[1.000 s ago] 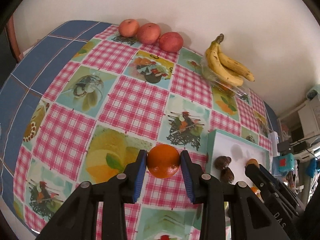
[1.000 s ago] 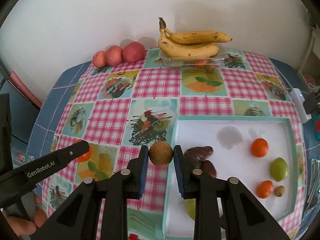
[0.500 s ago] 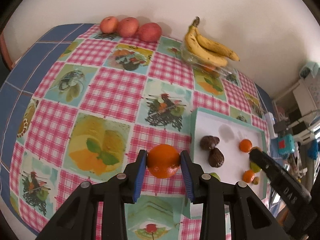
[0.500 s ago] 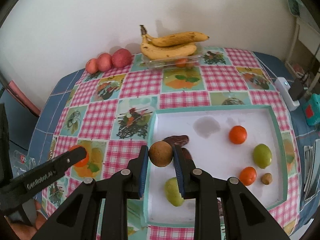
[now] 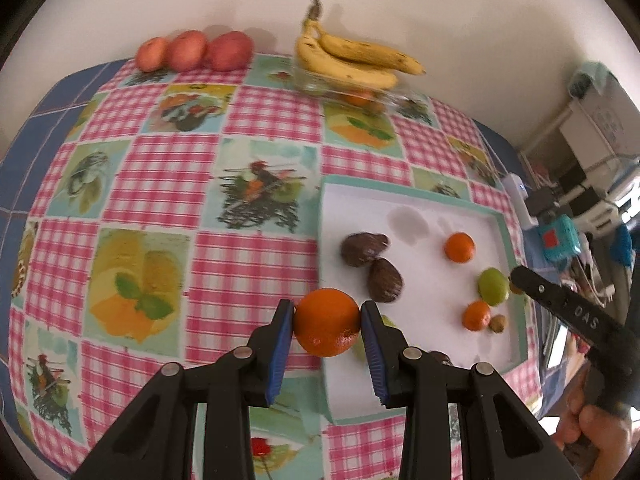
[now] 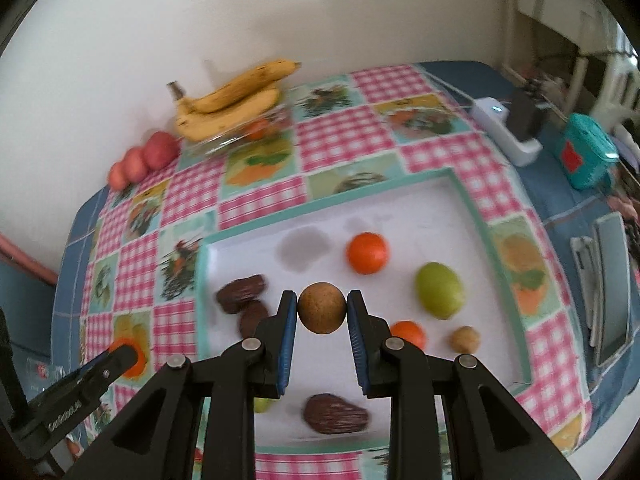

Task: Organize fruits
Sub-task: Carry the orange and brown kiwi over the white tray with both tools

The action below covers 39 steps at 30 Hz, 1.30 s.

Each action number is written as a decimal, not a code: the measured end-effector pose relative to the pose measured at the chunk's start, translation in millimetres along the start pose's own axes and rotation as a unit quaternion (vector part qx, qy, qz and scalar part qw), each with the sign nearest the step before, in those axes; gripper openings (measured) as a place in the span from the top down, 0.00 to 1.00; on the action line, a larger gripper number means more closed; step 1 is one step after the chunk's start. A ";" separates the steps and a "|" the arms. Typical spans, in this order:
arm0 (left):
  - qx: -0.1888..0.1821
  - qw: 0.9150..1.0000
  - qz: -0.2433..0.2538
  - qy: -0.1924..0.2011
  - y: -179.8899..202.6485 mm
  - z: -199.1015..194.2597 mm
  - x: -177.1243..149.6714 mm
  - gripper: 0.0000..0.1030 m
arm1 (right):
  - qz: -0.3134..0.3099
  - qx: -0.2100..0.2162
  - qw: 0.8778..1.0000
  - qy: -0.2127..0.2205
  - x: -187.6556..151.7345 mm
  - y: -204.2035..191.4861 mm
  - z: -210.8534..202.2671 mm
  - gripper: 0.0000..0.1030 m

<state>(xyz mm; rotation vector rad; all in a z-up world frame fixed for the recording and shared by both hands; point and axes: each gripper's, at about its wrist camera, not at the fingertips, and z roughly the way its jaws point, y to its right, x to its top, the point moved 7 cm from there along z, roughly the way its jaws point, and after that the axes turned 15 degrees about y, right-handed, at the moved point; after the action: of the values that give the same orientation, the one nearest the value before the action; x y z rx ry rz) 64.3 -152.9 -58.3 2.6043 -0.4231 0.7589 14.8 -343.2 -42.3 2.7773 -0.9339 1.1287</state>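
The orange [image 5: 327,322] sits clamped between the left gripper [image 5: 327,336] jaws, seemingly mid-air.

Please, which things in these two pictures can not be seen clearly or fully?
- Left view: a green fruit on the tray, mostly hidden behind the orange and a finger of the left gripper.
- Left view: the fruit in the clear box under the bananas, blurred.
- Right view: a dark fruit near the tray's front edge, blurred.
- Right view: a small green fruit, hidden by the right gripper.
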 end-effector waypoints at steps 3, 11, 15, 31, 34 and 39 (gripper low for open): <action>-0.010 1.000 0.016 -0.006 13.4 4.9 -5.2 0.65 | 0.013 -0.010 1.000 0.000 1.0 18.1 -0.5 0.74; -0.011 0.999 0.035 -0.020 20.5 25.8 -17.6 0.65 | 0.020 -0.016 1.000 0.002 2.9 31.8 -2.9 0.74; -0.005 0.998 0.052 -0.022 24.2 37.5 -23.1 0.64 | 0.015 -0.012 1.000 -0.003 0.8 26.8 -0.5 0.74; 0.007 0.998 0.057 -0.010 24.8 68.3 -22.7 0.64 | -0.037 0.001 0.997 -0.062 -30.7 -0.7 36.3 0.74; 0.010 0.998 0.055 -0.015 22.7 72.8 -24.9 0.64 | -0.039 0.003 0.997 -0.073 -38.0 -1.4 43.9 0.74; 0.013 0.998 0.055 -0.019 20.9 76.6 -25.9 0.64 | -0.038 0.001 0.996 -0.084 -43.7 -0.4 51.7 0.74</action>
<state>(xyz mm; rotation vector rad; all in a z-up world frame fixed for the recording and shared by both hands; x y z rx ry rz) 69.4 -201.1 -126.4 2.6415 -0.5754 0.7564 23.2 -331.0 -108.3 2.9187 -0.8302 0.8997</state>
